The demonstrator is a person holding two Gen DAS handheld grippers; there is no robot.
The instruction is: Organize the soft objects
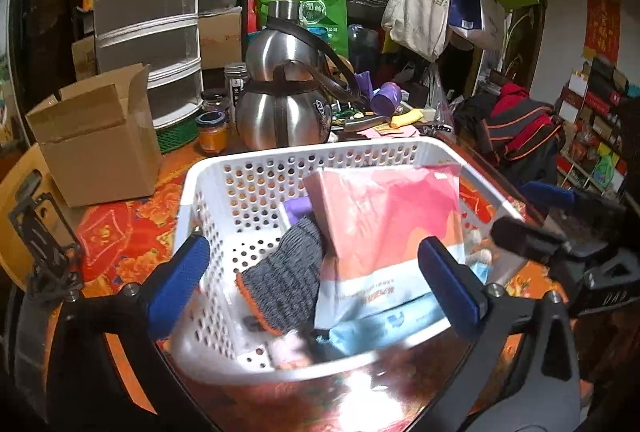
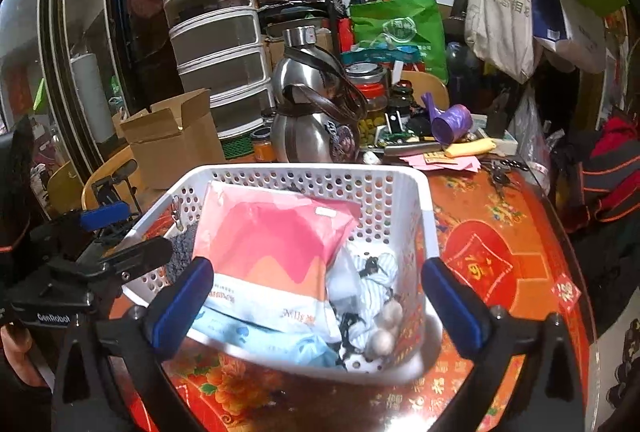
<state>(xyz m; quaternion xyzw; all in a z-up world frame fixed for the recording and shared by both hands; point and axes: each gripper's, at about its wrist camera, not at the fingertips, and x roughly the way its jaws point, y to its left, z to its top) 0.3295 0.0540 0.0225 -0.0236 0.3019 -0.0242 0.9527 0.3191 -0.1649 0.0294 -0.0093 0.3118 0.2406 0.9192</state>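
- Left gripper (image 1: 316, 278): jaws wide, empty, near the basket's left rim.
- White basket (image 2: 404, 188), centre: grey knit glove (image 1: 286, 280), pink packet (image 2: 276, 252), blue pack, striped cloth already inside; sorting apparently almost done.
- Right gripper (image 2: 318, 302): jaws wide, empty.

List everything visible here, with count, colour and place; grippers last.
basket: one, white, on table, centre
packet: one, pink-white, in basket
glove: one, grey, orange cuff, in basket
blue packs: count unclear, under packet
flask: one, steel, behind basket
box: one, brown, open, left of the basket
table: one, red patterned
left gripper: open, over basket
right gripper: open, over basket
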